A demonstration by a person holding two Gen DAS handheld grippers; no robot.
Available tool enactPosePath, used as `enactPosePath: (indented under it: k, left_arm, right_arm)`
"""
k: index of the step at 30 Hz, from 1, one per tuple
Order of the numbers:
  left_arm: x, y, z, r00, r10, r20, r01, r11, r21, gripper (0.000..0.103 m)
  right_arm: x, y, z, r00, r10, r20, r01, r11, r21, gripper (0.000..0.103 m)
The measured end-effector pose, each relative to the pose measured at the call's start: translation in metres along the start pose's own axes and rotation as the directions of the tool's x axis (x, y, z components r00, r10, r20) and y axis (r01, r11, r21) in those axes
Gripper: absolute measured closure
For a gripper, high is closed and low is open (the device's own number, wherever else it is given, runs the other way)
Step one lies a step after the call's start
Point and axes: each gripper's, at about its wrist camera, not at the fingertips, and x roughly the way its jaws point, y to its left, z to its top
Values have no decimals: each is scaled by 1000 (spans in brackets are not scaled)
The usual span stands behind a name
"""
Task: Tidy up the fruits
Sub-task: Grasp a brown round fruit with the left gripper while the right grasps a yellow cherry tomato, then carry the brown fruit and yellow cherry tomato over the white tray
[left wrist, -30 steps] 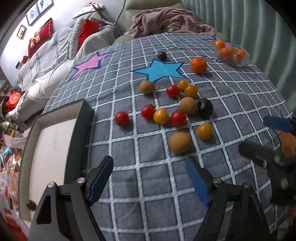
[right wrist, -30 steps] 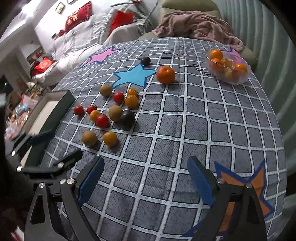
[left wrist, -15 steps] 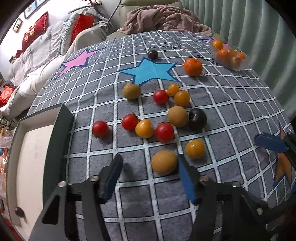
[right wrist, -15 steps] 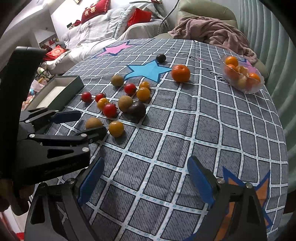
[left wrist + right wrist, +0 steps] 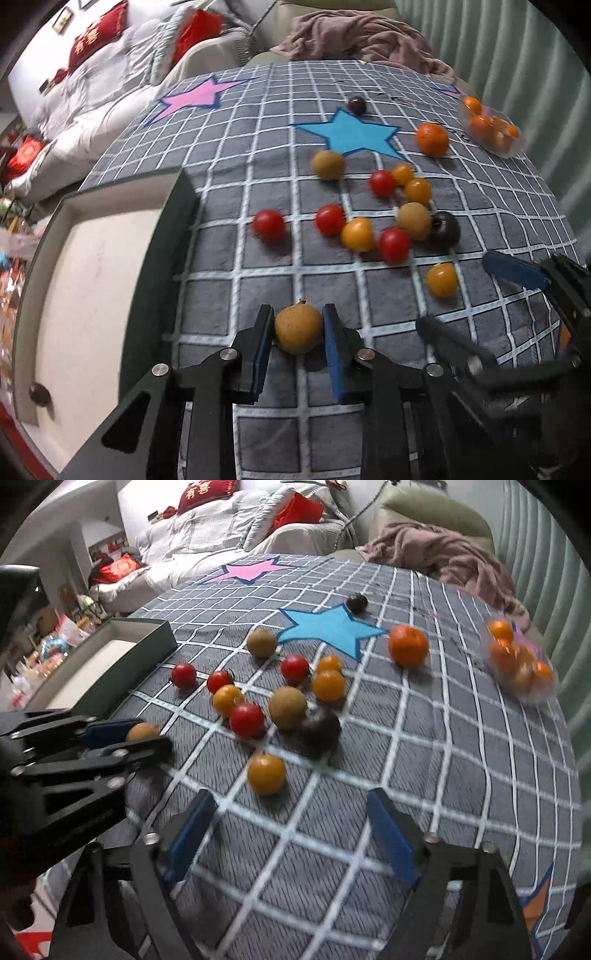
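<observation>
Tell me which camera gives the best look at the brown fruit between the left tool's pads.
The left wrist view. There the brown fruit sits large and whole between the closing pads of the left tool. The right wrist view shows only its top, small at the left edge, peeking over that tool's fingers.

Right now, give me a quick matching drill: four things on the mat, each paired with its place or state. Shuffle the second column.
Things:
1. brown fruit
2. large orange
3. dark box
4. right tongs

Places or states:
A. beside the blue star
B. at the mat's left edge
C. between the closing left tongs
D. nothing between them, closing behind a yellow tomato

Pairs: 1-C, 2-A, 3-B, 4-D
</observation>
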Motion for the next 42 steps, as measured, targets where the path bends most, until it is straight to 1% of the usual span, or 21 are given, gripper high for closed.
enactPosePath:
  k: [1,2,3,4,5,6,7,9,12,15,22,28,29,30,31,32,34,35,38,40,42]
  left_arm:
    - [0,1,-1,1000,1,2,-1,1000,-3,75]
    - [-1,2,-3,1000,5,5,-5,1000,-1,75]
    - [-1,2,-4,1000,8,7,-8,1000,2,75]
    - [-2,1,-4,1000,11,10,-11,1000,4,74]
    - [-2,2,-5,1000,11,11,-11,1000,3,74]
    - [-2,2,-5,1000,10,12,-10,1000,1,74]
    - [-2,3,-6,1000,8,12,-8,1000,-2,74]
    - [-3,4,-7,1000,1,11,-1,1000,-9,74]
    - [-6,5,-12,1000,-9,14,9,1000,-8,74]
    - [-9,5,-15,1000,-17,16,17,1000,-9,74]
    - [-7,12,-14,999,5,33,-4,999,-35,74]
    - [-8,17,-16,999,-10,39,11,999,-32,74]
    - [-8,17,-17,999,-12,39,13,999,-32,70]
    - [-8,18,-17,999,-8,38,9,999,-31,60]
    - [-8,19,-17,999,1,43,0,999,-33,31]
    - [-11,20,-17,997,24,77,-20,999,-43,24]
    - [-15,20,-16,994,28,105,-24,999,-42,24]
    - [-14,19,-14,995,22,101,-18,999,-34,24]
    - [-11,15,-9,994,44,102,-43,999,-11,24]
    - [-6,13,-7,995,41,87,-41,999,-1,26]
    - [-2,11,-7,996,45,76,-45,999,4,39]
  right_arm:
    - [2,3,3,1000,-1,3,1,1000,-5,31]
    - [3,5,5,1000,-5,4,5,1000,-9,35]
    - [4,8,7,1000,-14,5,15,1000,-16,44]
    - [4,10,9,1000,-14,10,14,1000,-23,57]
    - [3,11,10,1000,-6,11,6,1000,-23,65]
    - [2,11,9,1000,-1,9,1,1000,-20,79]
    - [1,11,8,1000,1,7,-1,1000,-17,80]
    - [-3,9,3,1000,18,3,-18,1000,1,80]
    - [-13,-1,-8,997,74,-8,-73,995,69,80]
    - [-21,-9,-20,995,102,-13,-100,988,122,80]
    - [-30,-16,-34,995,101,-8,-99,981,164,80]
    - [-31,-16,-36,995,104,-4,-102,981,167,80]
    - [-31,-16,-36,994,107,-3,-105,980,169,80]
    - [-31,-16,-36,994,109,-1,-108,980,170,80]
    - [-31,-16,-36,994,110,0,-109,979,170,80]
    - [-31,-16,-37,994,112,2,-111,979,170,80]
    - [-32,-17,-37,993,116,3,-114,978,173,80]
    - [-32,-17,-37,993,117,4,-116,978,174,80]
    - [-31,-17,-37,993,119,3,-117,978,175,80]
    - [-32,-18,-37,993,119,4,-118,977,177,80]
    - [-32,-18,-37,993,117,3,-116,977,177,80]
